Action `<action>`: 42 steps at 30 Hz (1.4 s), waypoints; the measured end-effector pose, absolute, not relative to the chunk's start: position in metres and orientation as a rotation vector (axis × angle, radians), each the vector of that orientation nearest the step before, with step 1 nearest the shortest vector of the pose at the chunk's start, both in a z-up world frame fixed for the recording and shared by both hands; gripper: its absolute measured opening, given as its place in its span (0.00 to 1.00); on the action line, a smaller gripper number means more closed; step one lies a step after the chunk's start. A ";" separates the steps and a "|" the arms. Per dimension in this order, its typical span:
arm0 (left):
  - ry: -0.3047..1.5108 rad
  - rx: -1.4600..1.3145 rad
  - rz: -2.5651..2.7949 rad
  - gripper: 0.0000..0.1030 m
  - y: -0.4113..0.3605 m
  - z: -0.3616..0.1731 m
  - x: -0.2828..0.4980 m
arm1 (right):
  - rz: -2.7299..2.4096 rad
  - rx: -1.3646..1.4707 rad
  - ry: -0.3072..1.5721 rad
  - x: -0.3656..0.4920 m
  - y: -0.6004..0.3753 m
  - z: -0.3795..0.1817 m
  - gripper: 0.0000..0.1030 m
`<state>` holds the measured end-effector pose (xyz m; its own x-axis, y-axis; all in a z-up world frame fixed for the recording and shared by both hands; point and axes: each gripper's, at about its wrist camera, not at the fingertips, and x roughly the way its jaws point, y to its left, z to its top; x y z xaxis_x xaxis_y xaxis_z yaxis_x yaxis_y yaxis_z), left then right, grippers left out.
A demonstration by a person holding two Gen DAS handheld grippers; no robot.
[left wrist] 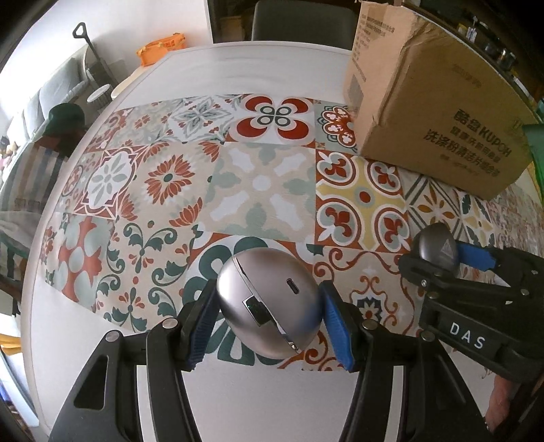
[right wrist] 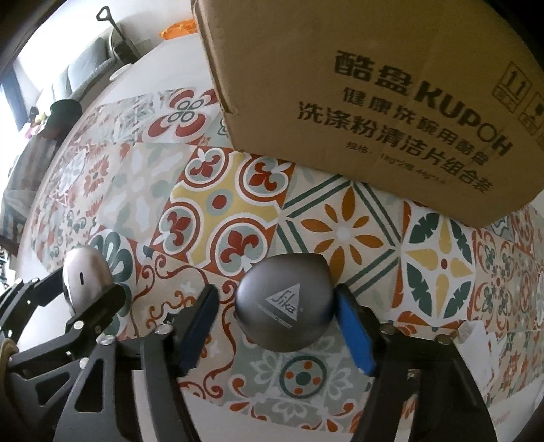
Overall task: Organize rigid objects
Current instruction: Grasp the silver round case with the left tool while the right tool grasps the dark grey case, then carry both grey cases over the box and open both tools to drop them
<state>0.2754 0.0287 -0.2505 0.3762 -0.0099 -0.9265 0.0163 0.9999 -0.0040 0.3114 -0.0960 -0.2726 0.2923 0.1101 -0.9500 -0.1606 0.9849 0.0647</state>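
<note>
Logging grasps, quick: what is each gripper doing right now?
Left gripper: closed on the silver mouse.
Right gripper: right pad touches the dark grey mouse; left pad shows a gap.

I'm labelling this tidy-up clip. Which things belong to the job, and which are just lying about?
Job: silver mouse, held by left gripper; grey mouse, between right gripper's pads; box.
Lying about: orange bag, chair.
</note>
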 end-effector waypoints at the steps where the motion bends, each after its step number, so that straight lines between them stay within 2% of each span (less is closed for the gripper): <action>1: 1.184 0.009 -0.018 0.57 0.028 -0.251 0.275 | 0.179 -0.046 1.262 0.313 -0.095 -0.275 0.56; 10: 1.162 0.027 -0.049 0.57 0.016 -0.241 0.269 | 0.190 -0.008 1.230 0.298 -0.110 -0.272 0.54; 25: 1.064 0.032 -0.144 0.57 -0.015 -0.184 0.252 | 0.146 0.079 1.119 0.256 -0.157 -0.198 0.54; 42: 0.883 0.051 -0.242 0.57 -0.048 -0.092 0.242 | 0.095 0.149 0.931 0.219 -0.193 -0.112 0.54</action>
<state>0.2419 -0.0479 -0.0924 0.6097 -0.1884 -0.7699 0.2307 0.9715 -0.0551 0.2188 -0.1928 -0.1121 0.5937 0.1462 -0.7913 -0.0174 0.9855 0.1691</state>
